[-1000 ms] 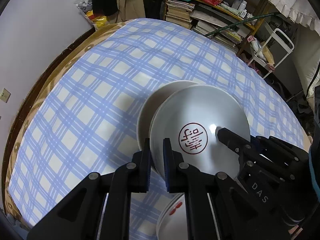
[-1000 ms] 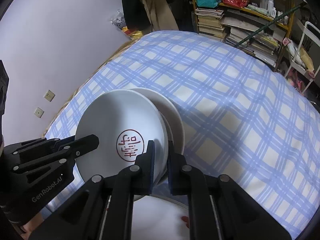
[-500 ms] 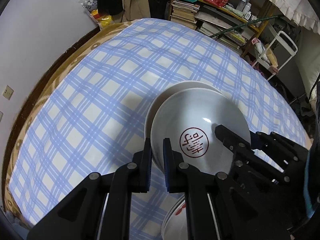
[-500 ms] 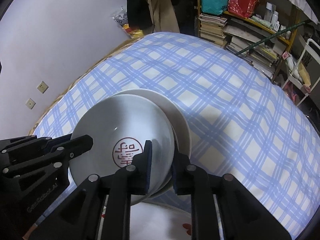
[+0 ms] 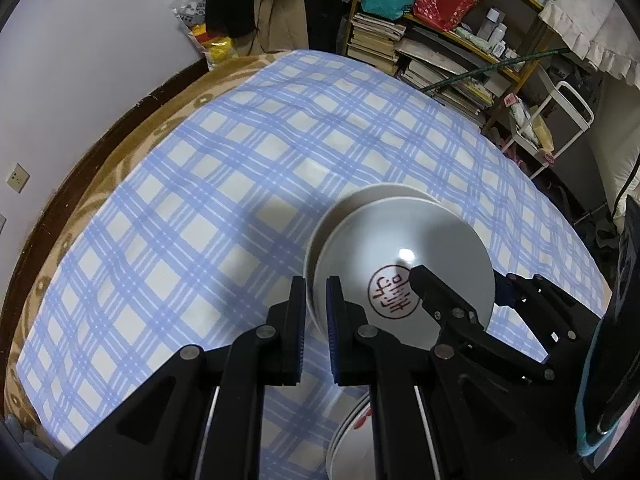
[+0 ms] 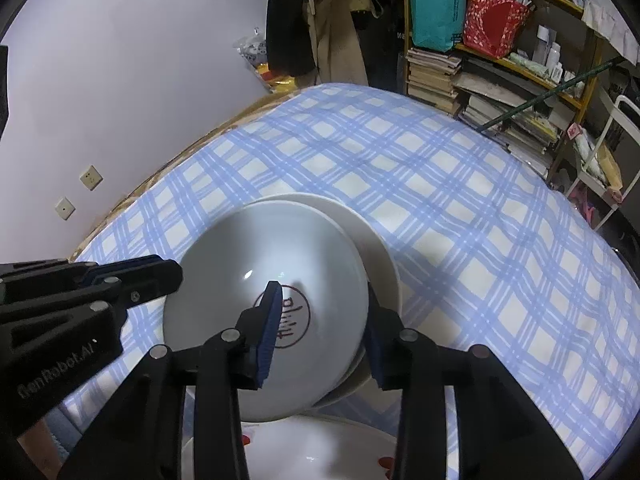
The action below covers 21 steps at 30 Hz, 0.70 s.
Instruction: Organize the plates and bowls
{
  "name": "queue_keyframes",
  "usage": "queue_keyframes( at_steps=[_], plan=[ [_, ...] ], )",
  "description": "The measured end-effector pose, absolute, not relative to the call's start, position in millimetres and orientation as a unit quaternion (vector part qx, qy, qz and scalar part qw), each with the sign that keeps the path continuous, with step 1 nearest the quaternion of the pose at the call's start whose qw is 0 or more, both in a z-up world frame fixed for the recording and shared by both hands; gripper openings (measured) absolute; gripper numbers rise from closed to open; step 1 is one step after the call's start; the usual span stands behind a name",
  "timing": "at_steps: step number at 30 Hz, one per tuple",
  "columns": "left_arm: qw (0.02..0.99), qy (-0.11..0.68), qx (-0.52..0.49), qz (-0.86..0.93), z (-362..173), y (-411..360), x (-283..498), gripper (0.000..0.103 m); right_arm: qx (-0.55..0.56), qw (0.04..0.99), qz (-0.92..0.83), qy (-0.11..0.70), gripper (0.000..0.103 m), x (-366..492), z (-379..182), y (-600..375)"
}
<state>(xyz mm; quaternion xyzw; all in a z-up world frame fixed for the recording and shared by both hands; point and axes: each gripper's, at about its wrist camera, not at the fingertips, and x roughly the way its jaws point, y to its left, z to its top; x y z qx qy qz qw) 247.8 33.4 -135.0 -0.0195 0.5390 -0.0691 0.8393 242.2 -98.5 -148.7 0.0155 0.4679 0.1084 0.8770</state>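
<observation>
Left wrist view: the bowl (image 5: 404,264) is plain white with a round red stamp of characters at its bottom, too stylised to read. It sits nested on a second white dish (image 5: 384,196) whose rim shows behind it, both on the blue-checked cloth (image 5: 192,216). The left gripper (image 5: 316,300) is clenched on the bowl's near-left rim, one pad inside and one outside. The right gripper (image 5: 460,284) straddles the bowl's right rim. Below the bowl, the edge of a white plate (image 5: 348,432) with red marks shows. On the shelf (image 5: 472,40) far beyond the bowl, a dark box reads "40".

Right wrist view: the bowl (image 6: 272,280) again shows its red stamp, partly behind a blue pad. The right gripper (image 6: 320,328) has its jaws opening, one finger inside the bowl, the other outside its right rim, neither pressing on it. The left gripper (image 6: 160,272), lettered "GenRobot.AI", grasps the bowl's left rim. The plate (image 6: 320,448) with red spots lies just below the bowl.
</observation>
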Motion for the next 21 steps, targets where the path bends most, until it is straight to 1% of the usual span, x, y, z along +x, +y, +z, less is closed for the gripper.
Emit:
queue_keyframes(
  at_steps=[1,2,3,7,9,10,12,14,16,21],
  plan=[
    [0.841,0.536,-0.020,-0.067,-133,35,248,0.010,0.011,0.879,0.109,0.464,0.047,241,-147,-97],
    [0.844,0.533,-0.019,-0.065,-130,37,247,0.010,0.008,0.882,0.108,0.460,0.053,240,-146,-96],
    [0.846,0.529,-0.018,-0.061,-127,38,247,0.011,0.004,0.884,0.103,0.457,0.055,240,-145,-96],
    [0.851,0.522,-0.018,-0.051,-122,45,249,0.014,0.006,0.884,0.102,0.456,0.060,242,-140,-103],
    [0.851,0.522,-0.020,-0.049,-123,49,250,0.016,0.009,0.888,0.097,0.449,0.069,243,-135,-107],
    [0.852,0.522,-0.020,-0.046,-123,51,251,0.017,0.016,0.891,0.095,0.443,0.070,242,-130,-111],
    [0.851,0.524,-0.016,-0.037,-127,55,254,0.018,0.029,0.895,0.095,0.436,0.082,243,-122,-119],
    [0.848,0.530,-0.016,-0.030,-131,59,257,0.020,0.039,0.896,0.093,0.433,0.089,244,-116,-127],
    [0.844,0.535,-0.018,-0.024,-137,63,259,0.023,0.039,0.897,0.091,0.430,0.092,244,-111,-135],
    [0.844,0.536,-0.016,-0.022,-143,66,261,0.040,0.038,0.897,0.070,0.435,0.101,243,-110,-156]
  ],
)
